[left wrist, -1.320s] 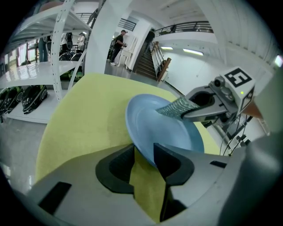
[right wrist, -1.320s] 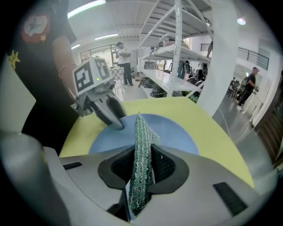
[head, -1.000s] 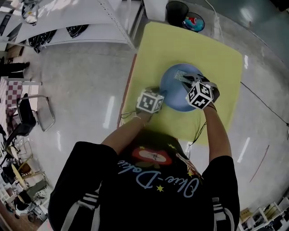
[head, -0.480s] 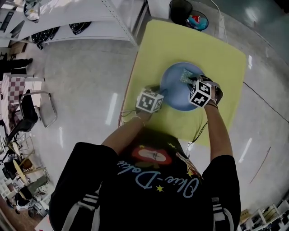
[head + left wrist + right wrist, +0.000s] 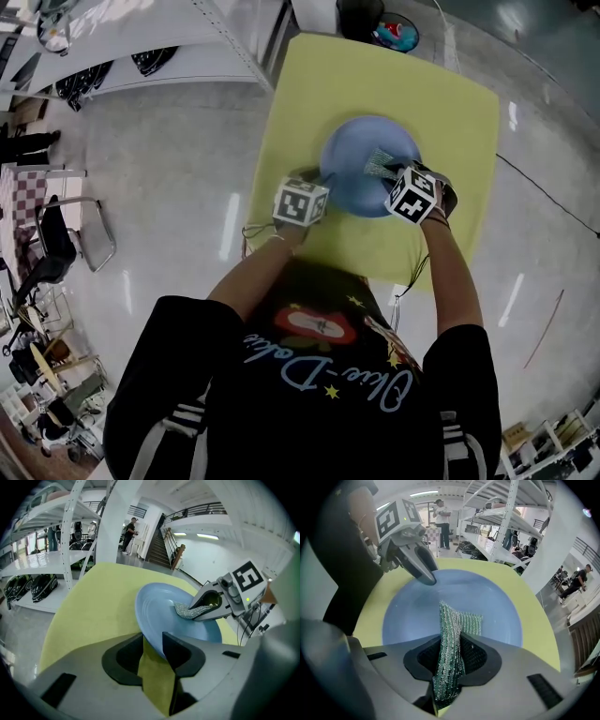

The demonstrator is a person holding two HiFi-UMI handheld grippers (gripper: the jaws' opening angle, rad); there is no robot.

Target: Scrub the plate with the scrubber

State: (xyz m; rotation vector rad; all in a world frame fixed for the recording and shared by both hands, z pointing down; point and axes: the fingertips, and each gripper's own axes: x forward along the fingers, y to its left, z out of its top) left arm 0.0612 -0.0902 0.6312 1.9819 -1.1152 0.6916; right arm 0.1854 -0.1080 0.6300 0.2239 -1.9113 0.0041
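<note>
Blue plate [image 5: 347, 159] sits on yellow worktop [image 5: 450, 103]. My left hand-held gripper [image 5: 152, 641] pinches its near-left rim. My right hand-held gripper [image 5: 450, 644] clamps green mesh scrubber [image 5: 459, 618]: long axis straight ahead, free end on plate centre. I judge next stroke runs forward.

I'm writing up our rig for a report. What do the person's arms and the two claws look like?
Both the left claw and right claw have grey moulded bodies with dark inner pads. Each carries a white cube of black square markers, and thin cables trail back. The person wears a black short-sleeved T-shirt with white stripes.
</note>
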